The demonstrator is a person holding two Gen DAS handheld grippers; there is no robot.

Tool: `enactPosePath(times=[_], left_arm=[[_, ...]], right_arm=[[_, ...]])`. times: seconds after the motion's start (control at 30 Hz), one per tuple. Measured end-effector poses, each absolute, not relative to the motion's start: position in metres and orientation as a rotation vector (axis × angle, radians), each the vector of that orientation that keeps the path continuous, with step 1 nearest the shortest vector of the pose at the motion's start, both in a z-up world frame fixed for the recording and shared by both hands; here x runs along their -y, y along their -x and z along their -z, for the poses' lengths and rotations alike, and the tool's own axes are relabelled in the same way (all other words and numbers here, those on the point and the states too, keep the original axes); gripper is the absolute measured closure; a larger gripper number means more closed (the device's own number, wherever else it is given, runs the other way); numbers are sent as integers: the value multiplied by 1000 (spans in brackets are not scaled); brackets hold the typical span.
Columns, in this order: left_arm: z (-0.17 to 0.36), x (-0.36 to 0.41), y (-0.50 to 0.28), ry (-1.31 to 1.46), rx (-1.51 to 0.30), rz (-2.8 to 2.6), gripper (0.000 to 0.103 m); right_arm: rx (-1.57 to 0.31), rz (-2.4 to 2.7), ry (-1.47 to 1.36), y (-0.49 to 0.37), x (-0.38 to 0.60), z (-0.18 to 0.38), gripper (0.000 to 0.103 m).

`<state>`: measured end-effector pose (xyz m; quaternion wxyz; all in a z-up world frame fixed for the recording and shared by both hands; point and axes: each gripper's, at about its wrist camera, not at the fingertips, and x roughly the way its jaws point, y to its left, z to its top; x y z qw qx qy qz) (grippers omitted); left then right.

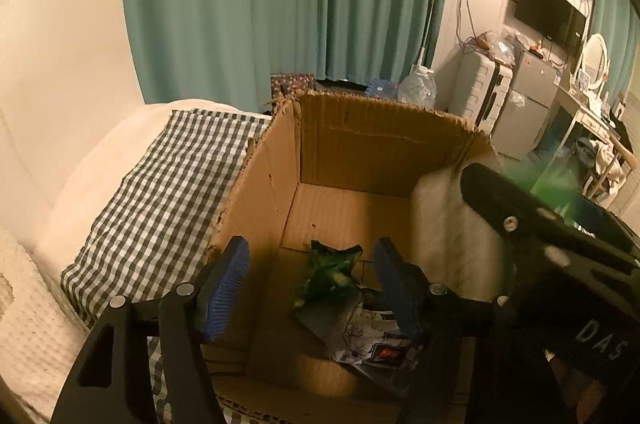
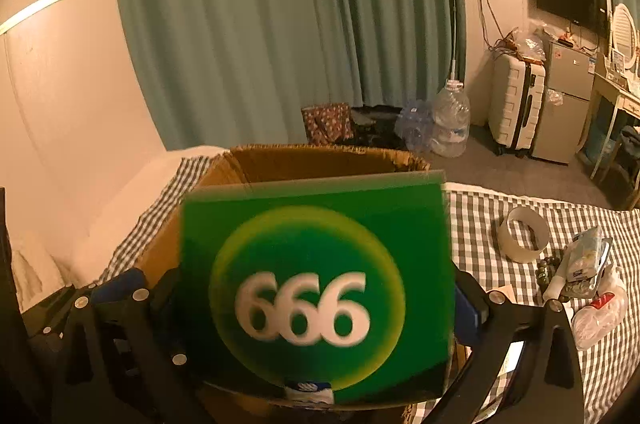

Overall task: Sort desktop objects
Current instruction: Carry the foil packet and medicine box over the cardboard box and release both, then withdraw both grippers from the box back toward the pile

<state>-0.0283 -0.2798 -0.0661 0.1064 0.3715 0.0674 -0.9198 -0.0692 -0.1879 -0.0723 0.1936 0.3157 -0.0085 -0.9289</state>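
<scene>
My right tongs (image 2: pixel 316 304) are clamped on a green box (image 2: pixel 316 288) marked "666", held upright just in front of the open cardboard box (image 2: pixel 320 160), which stands at twelve o'clock. My left tongs (image 1: pixel 312 284) hang spread apart and empty over that cardboard box, above a crumpled green wrapper (image 1: pixel 332 268) and printed papers (image 1: pixel 372 336) on its floor. At three o'clock in the right view, a tape roll (image 2: pixel 523 239), a white plastic bag (image 2: pixel 600 312) and small packets (image 2: pixel 580 264) lie on the checked cloth (image 2: pixel 480 224).
</scene>
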Motion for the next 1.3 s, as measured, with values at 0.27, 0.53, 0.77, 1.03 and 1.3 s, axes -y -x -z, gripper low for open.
enactPosePath(times=[0.27, 0.53, 0.77, 1.03, 1.3], left_arm=[[53, 282, 24, -1028, -204, 2732, 28], [35, 264, 19, -958, -171, 2786, 15], [17, 245, 16, -876, -228, 2815, 1], [-2, 205, 10, -812, -183, 2838, 0], [-15, 146, 7, -794, -128, 2870, 0]], right_arm=[[23, 2647, -826, 63, 176, 52, 0], [39, 2708, -792, 54, 139, 26, 0], [14, 2774, -774, 45, 101, 4, 0], [-6, 2816, -794, 35, 49, -12, 0], [34, 2879, -818, 25, -9, -16, 0]])
